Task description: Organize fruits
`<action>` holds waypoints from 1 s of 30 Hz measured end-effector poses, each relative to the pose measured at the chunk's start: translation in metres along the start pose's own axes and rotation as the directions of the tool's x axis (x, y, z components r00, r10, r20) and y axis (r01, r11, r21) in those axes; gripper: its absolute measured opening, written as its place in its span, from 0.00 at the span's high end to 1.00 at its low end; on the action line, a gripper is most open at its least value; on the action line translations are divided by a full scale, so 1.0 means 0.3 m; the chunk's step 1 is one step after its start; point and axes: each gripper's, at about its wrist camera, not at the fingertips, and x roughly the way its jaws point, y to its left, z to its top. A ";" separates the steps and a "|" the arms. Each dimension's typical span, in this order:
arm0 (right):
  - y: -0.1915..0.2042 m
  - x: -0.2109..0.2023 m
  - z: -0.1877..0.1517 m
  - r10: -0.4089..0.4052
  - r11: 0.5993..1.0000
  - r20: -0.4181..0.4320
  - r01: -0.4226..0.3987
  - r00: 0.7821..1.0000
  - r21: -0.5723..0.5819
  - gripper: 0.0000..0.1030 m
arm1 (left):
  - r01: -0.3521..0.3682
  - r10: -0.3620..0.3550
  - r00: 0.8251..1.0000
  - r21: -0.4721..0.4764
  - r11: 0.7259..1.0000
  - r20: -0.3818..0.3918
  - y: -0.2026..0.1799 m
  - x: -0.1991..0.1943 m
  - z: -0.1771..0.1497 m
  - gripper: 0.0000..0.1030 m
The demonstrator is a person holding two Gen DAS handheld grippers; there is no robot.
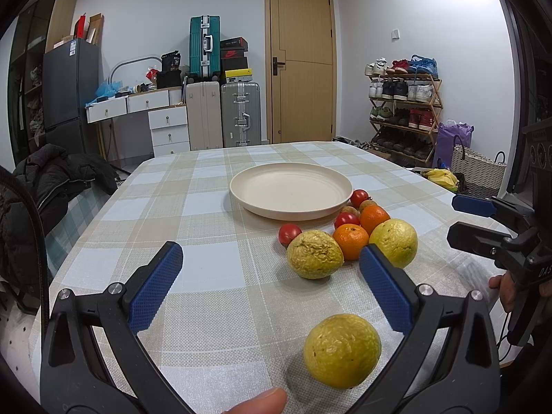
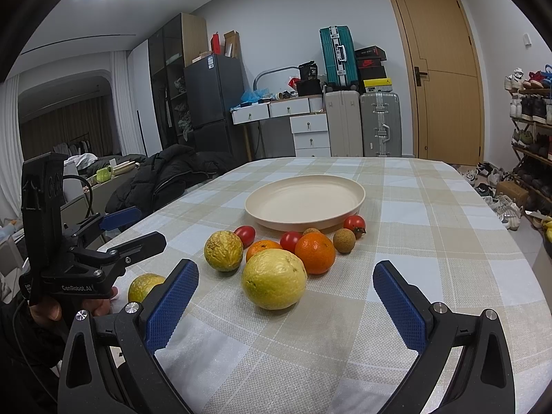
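I am only starting: both my left gripper [image 1: 270,270] and right gripper [image 2: 285,286] are gaping wide, holding nothing, the plate [image 1: 241,189] ahead is lying bare, and all fruits [image 2: 315,252] are sitting between us.

"CenRobot.AI" stands in pale letters on the left tool [image 2: 132,227].

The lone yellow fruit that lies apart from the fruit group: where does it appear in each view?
Left wrist view: lone yellow fruit at bottom centre-right, between the open left tongs.
Right wrist view: same fruit at lower left, partly hidden behind a blue pad of the right tongs.
Shared landmark: the cream plate, empty, beyond the fruit group.
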 end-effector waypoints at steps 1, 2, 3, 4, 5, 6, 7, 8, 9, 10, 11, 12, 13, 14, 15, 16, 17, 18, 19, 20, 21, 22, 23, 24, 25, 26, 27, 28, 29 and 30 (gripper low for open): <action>0.000 0.000 0.000 0.001 1.000 0.000 -0.001 1.000 0.000 0.00 | 0.000 0.000 1.000 0.000 1.000 0.000 0.000 0.000 0.000 0.01; 0.000 0.000 0.000 0.001 1.000 0.001 -0.001 1.000 0.000 0.00 | -0.001 0.001 1.000 0.001 1.000 -0.001 -0.001 0.000 0.000 0.01; 0.001 0.000 0.000 0.000 1.000 0.000 0.000 1.000 -0.001 0.00 | -0.001 0.001 1.000 0.001 1.000 0.000 -0.001 0.000 0.000 0.01; 0.001 0.000 0.000 0.000 1.000 0.000 0.000 1.000 -0.001 0.00 | 0.000 0.000 1.000 0.001 1.000 0.000 -0.001 0.000 0.000 0.01; 0.001 0.000 0.000 0.000 1.000 0.000 0.000 1.000 -0.001 0.00 | 0.000 0.000 1.000 0.001 1.000 0.000 -0.001 0.000 0.000 0.01; 0.001 0.000 0.000 0.000 1.000 0.000 0.000 1.000 -0.001 0.00 | -0.001 0.001 1.000 0.001 1.000 0.000 -0.001 0.000 0.000 0.01; 0.001 0.000 0.000 0.001 1.000 0.000 -0.001 1.000 -0.001 0.00 | -0.001 0.001 1.000 0.002 1.000 0.000 -0.001 0.000 0.000 0.01; 0.000 0.000 0.000 0.001 1.000 0.000 -0.001 1.000 -0.001 0.00 | -0.001 0.001 1.000 0.001 1.000 0.000 -0.001 0.000 0.000 0.01; 0.001 0.000 0.000 0.000 1.000 0.000 0.000 1.000 -0.001 0.00 | -0.001 0.001 1.000 0.001 1.000 0.000 -0.001 0.000 0.000 0.01; 0.001 0.000 0.000 0.000 1.000 0.000 0.000 1.000 -0.001 0.00 | -0.001 0.001 1.000 0.001 1.000 0.000 -0.001 0.000 0.000 0.01; 0.001 0.000 0.000 0.000 1.000 0.000 0.000 1.000 -0.001 0.00 | -0.001 0.001 1.000 0.002 1.000 -0.001 -0.001 0.000 0.000 0.01; 0.001 0.000 0.000 0.001 1.000 0.000 -0.001 1.000 -0.001 0.00 | -0.001 0.001 1.000 0.002 1.000 -0.001 -0.001 0.000 0.000 0.01; 0.001 0.000 0.000 0.000 1.000 0.000 0.000 1.000 -0.001 0.00 | -0.001 0.001 1.000 0.002 1.000 0.000 -0.001 0.000 0.000 0.01; 0.001 0.000 0.000 0.000 1.000 0.000 0.000 1.000 -0.001 0.00 | -0.001 0.001 1.000 0.002 1.000 0.000 -0.001 0.000 0.000 0.01; 0.001 0.000 0.000 0.000 1.000 0.000 0.000 1.000 -0.001 0.00 | -0.001 0.001 1.000 0.002 1.000 -0.001 -0.001 0.000 0.000 0.01; 0.001 0.000 0.000 -0.001 1.000 -0.001 0.001 1.000 -0.001 0.00 | -0.002 0.002 1.000 0.003 1.000 -0.001 -0.001 0.000 0.000 0.01; 0.001 0.000 0.000 0.000 1.000 0.001 0.000 1.000 -0.001 0.00 | -0.002 0.002 1.000 0.001 1.000 0.000 -0.001 0.000 0.000 0.01; 0.001 0.000 0.000 0.000 1.000 0.001 0.000 1.000 -0.001 0.00 | 0.000 0.000 1.000 0.002 1.000 -0.001 -0.001 0.000 0.000 0.01; 0.001 0.001 -0.001 0.000 1.000 0.001 0.000 1.000 -0.001 0.00 | 0.000 0.000 1.000 0.001 1.000 -0.001 -0.001 0.001 0.000 0.01; 0.001 0.000 0.000 -0.001 1.000 0.000 0.001 1.000 -0.001 0.00 | -0.002 0.002 1.000 0.001 1.000 0.000 -0.002 0.000 0.000 0.01; 0.002 0.000 0.000 -0.001 1.000 -0.001 0.001 1.000 -0.001 0.00 | -0.001 0.001 1.000 0.002 1.000 -0.001 -0.002 0.000 0.000 0.01; 0.002 0.000 0.000 -0.001 1.000 0.000 0.001 1.000 -0.002 0.00 | -0.002 0.002 1.000 0.003 1.000 -0.001 -0.004 0.001 0.000 0.01; 0.001 0.000 0.000 -0.001 1.000 0.000 0.001 1.000 -0.002 0.00 | -0.002 0.002 1.000 0.005 1.000 0.001 -0.003 -0.001 0.000 0.01; 0.002 0.000 -0.001 -0.003 1.000 0.001 0.003 1.000 -0.003 0.00 | -0.001 0.001 1.000 0.005 1.000 0.000 -0.002 0.000 0.000 0.01; 0.002 0.001 -0.001 -0.003 1.000 0.001 0.003 1.000 -0.003 0.00 | -0.001 0.001 1.000 0.005 1.000 0.000 -0.002 0.000 0.001 0.01; 0.000 0.002 -0.002 -0.003 1.000 0.000 0.003 1.000 -0.003 0.00 | -0.002 0.002 1.000 0.005 1.000 0.000 -0.001 0.000 0.001 0.01; 0.000 0.003 -0.002 -0.004 1.000 0.000 0.004 1.000 -0.003 0.00 | -0.002 0.002 1.000 0.004 1.000 0.001 -0.001 -0.001 0.001 0.01; 0.000 0.003 -0.002 -0.005 1.000 0.000 0.005 1.000 -0.003 0.00 | -0.003 0.003 1.000 0.005 1.000 0.002 -0.001 -0.001 0.001 0.01; -0.001 0.003 -0.002 -0.006 1.000 0.000 0.006 1.000 -0.003 0.00 | -0.003 0.003 1.000 0.002 1.000 0.000 -0.001 0.000 0.001 0.01; -0.003 0.001 -0.002 -0.007 1.000 0.000 0.007 1.000 -0.003 0.00 | -0.001 0.001 1.000 0.000 1.000 0.000 -0.001 -0.001 0.001 0.01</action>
